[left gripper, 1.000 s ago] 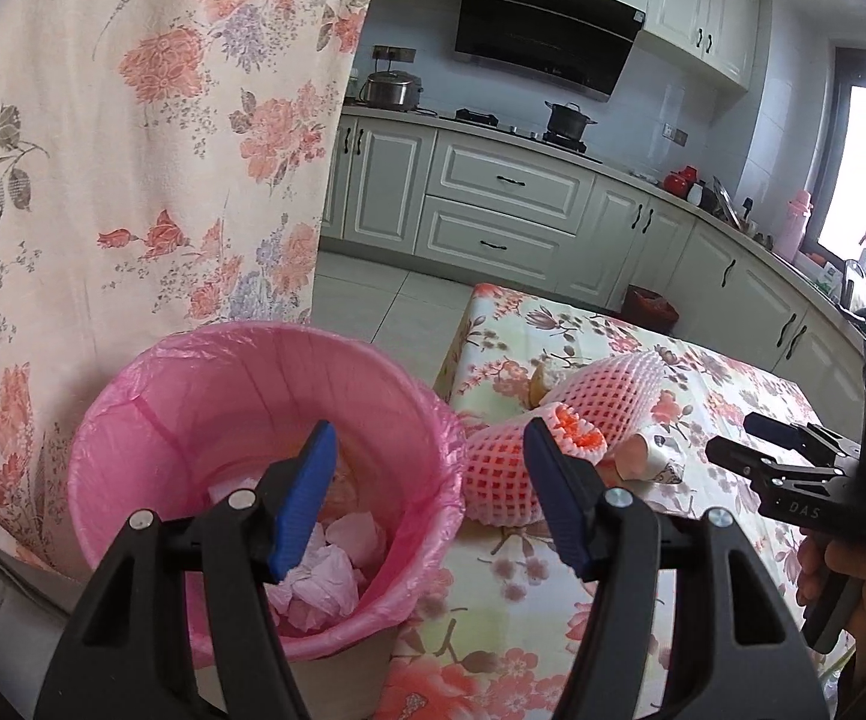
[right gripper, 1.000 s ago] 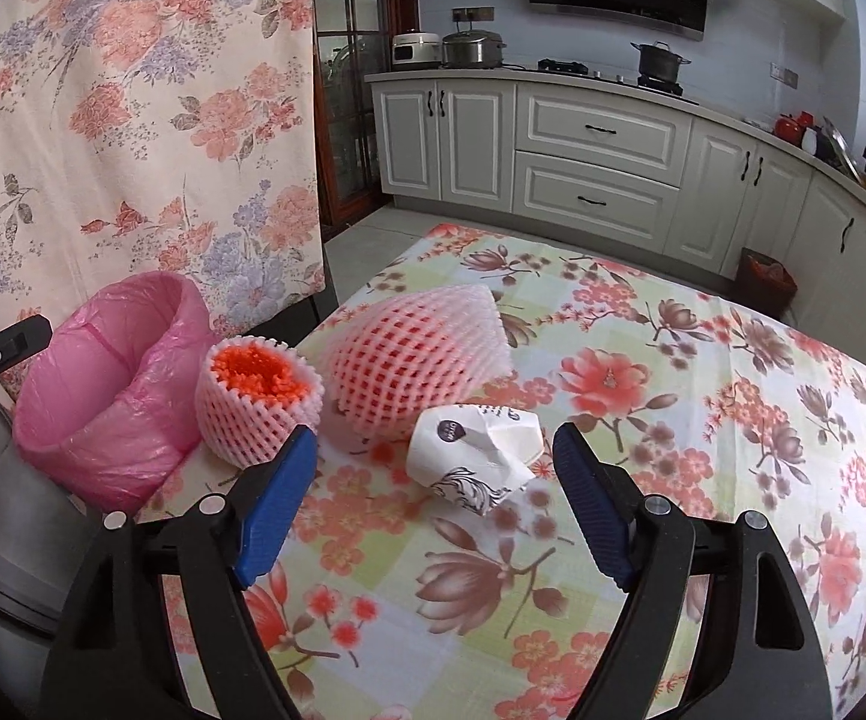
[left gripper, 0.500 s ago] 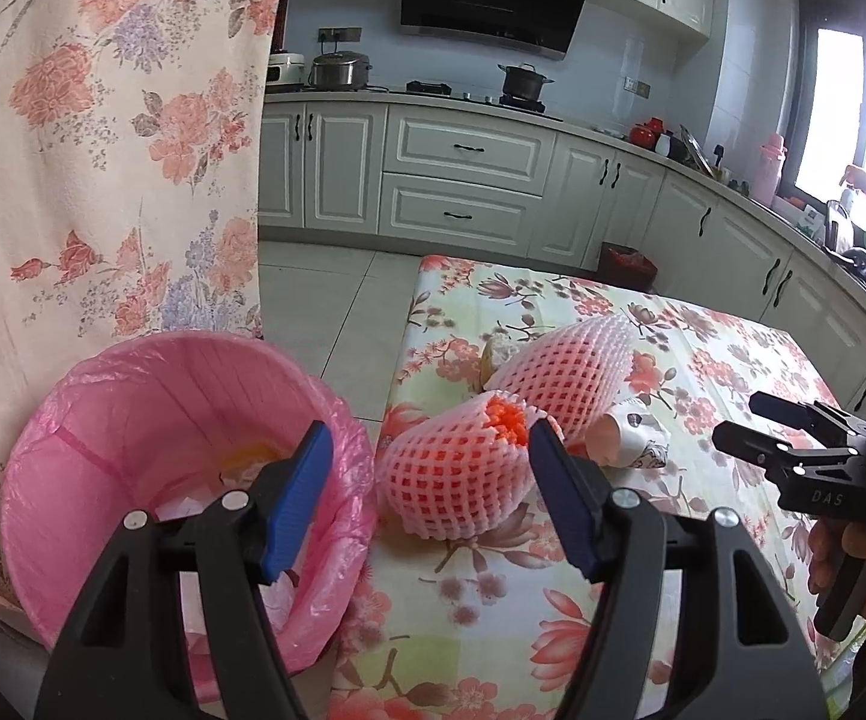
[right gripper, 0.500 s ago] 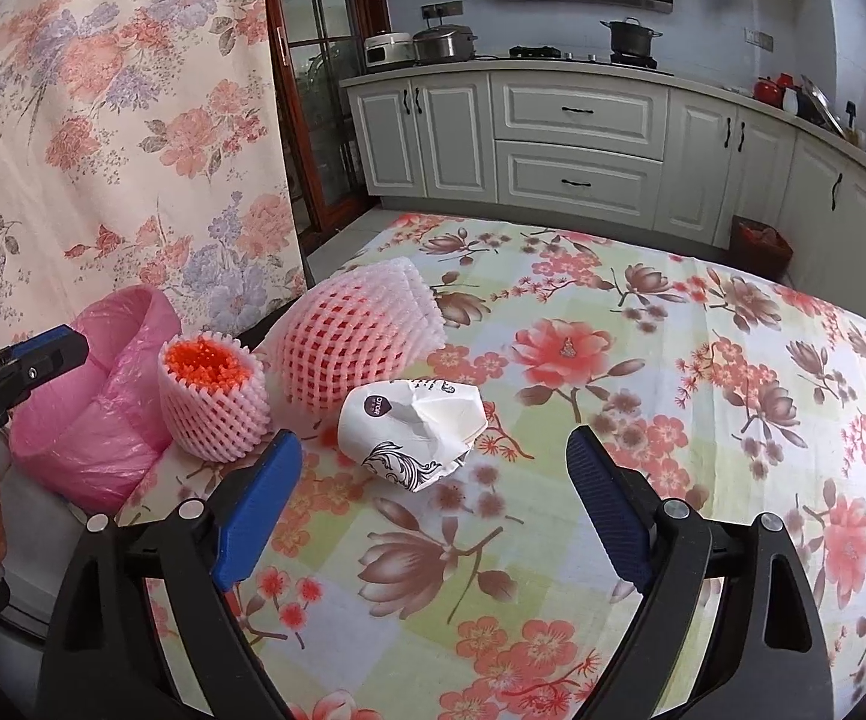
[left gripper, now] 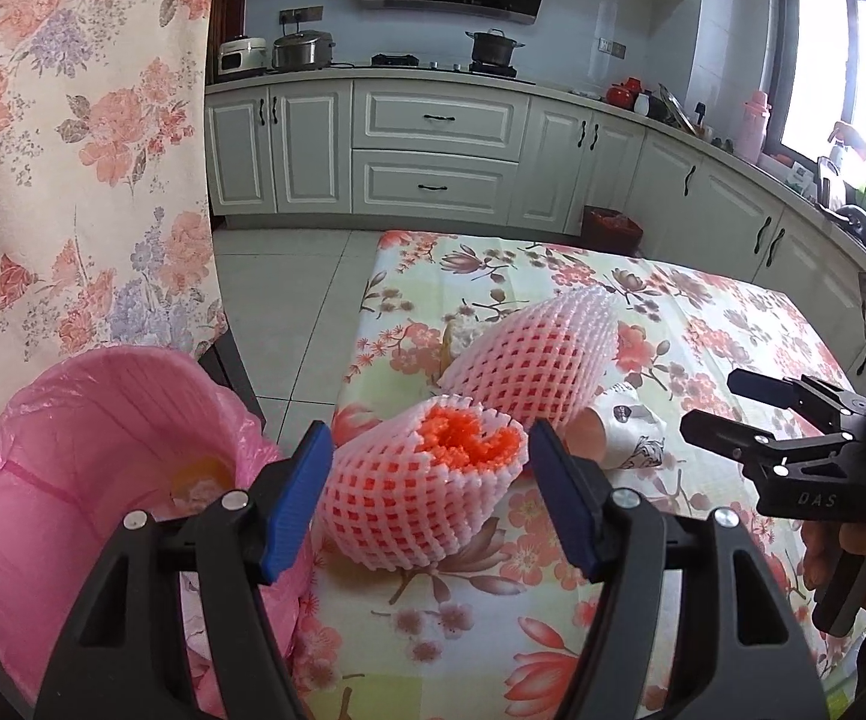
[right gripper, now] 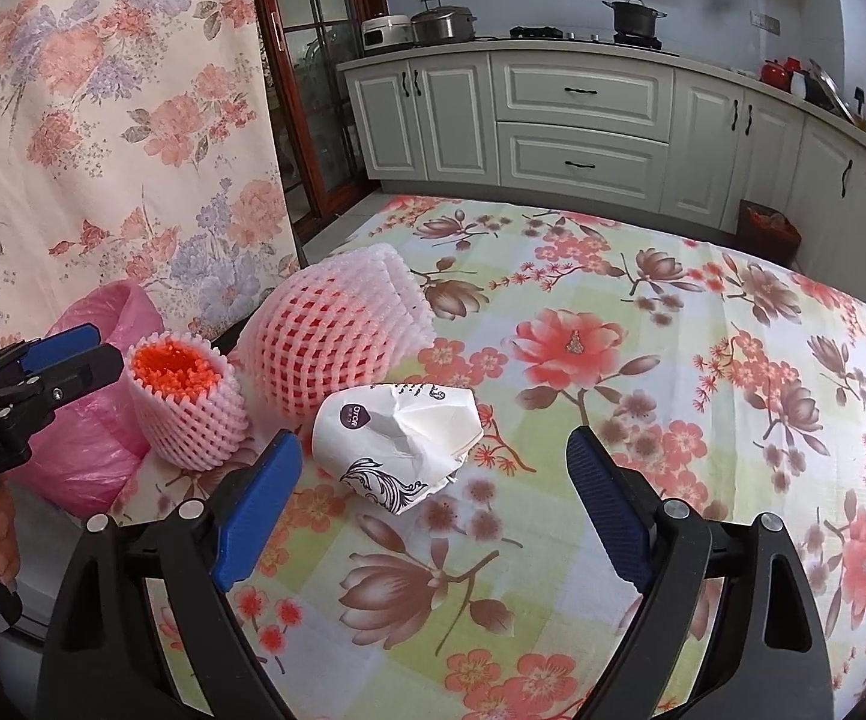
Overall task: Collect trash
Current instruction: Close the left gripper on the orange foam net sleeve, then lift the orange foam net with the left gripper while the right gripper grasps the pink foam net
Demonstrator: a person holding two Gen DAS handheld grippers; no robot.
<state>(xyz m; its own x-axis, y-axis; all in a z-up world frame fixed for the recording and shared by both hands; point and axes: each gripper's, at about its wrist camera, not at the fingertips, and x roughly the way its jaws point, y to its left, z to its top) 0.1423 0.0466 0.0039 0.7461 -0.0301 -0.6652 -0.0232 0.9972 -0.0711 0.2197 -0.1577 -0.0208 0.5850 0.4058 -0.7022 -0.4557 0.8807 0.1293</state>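
Observation:
A small foam fruit net with an orange inside (left gripper: 426, 498) (right gripper: 186, 405) stands at the table's left edge. My left gripper (left gripper: 429, 504) is open with its fingers either side of it, not touching. A larger pink foam net (left gripper: 535, 360) (right gripper: 336, 330) lies just behind. A crumpled white paper cup (right gripper: 399, 441) (left gripper: 619, 426) lies on the floral tablecloth. My right gripper (right gripper: 433, 507) is open just in front of the cup. The pink-lined trash bin (left gripper: 72, 480) (right gripper: 102, 438) stands off the table's left edge and holds some trash.
A floral curtain (left gripper: 72, 150) hangs left of the bin. The floral tablecloth (right gripper: 673, 390) stretches to the right. Kitchen cabinets (left gripper: 433, 162) and a small red bin (right gripper: 772, 228) stand on the far side of the tiled floor.
My left gripper has swung right from over the bin to the small orange-filled net. My right gripper has moved closer to the paper cup.

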